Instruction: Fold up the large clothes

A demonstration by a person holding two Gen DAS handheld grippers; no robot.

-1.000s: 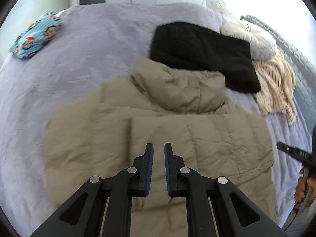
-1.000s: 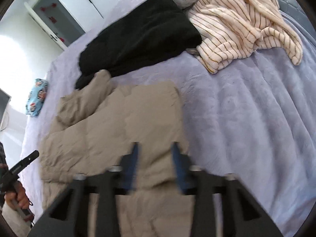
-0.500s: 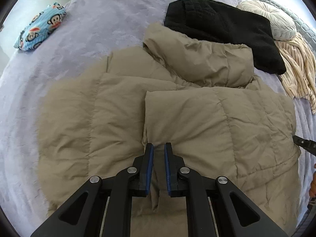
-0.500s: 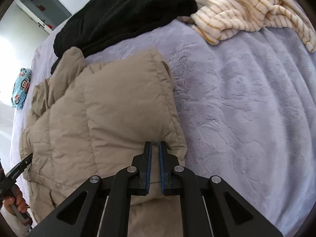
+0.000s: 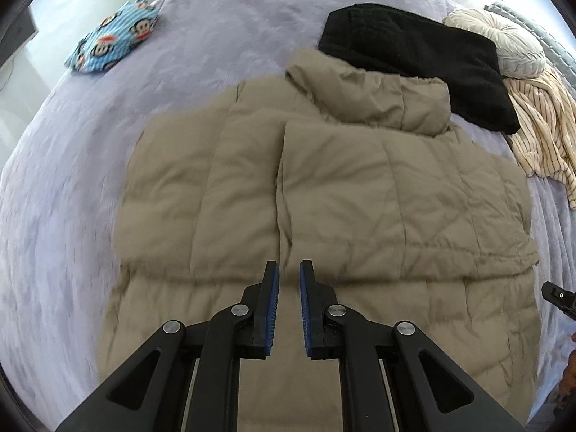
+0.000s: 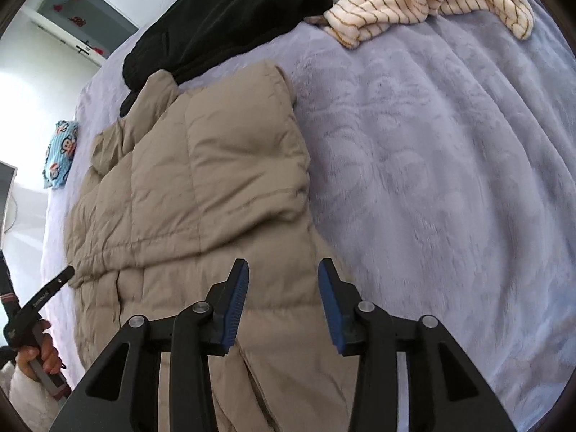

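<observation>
A tan quilted puffer jacket (image 5: 324, 187) lies flat on the lilac bed cover (image 5: 201, 46), hood toward the far side, with one side panel folded over its middle. It also shows in the right wrist view (image 6: 201, 187). My left gripper (image 5: 288, 270) hovers above the jacket's lower middle, its jaws a narrow gap apart and holding nothing. My right gripper (image 6: 282, 270) is open and empty above the jacket's right edge.
A black garment (image 5: 414, 57) lies beyond the hood. A striped cream top (image 5: 540, 122) and a round cushion (image 5: 504, 43) lie at the far right. A blue monkey-print cloth (image 5: 111, 39) lies at the far left. Bare bed cover (image 6: 450, 165) spreads right of the jacket.
My right gripper has opened and let go of the jacket's edge. My left gripper has drawn back and up from the jacket, its jaws slightly wider.
</observation>
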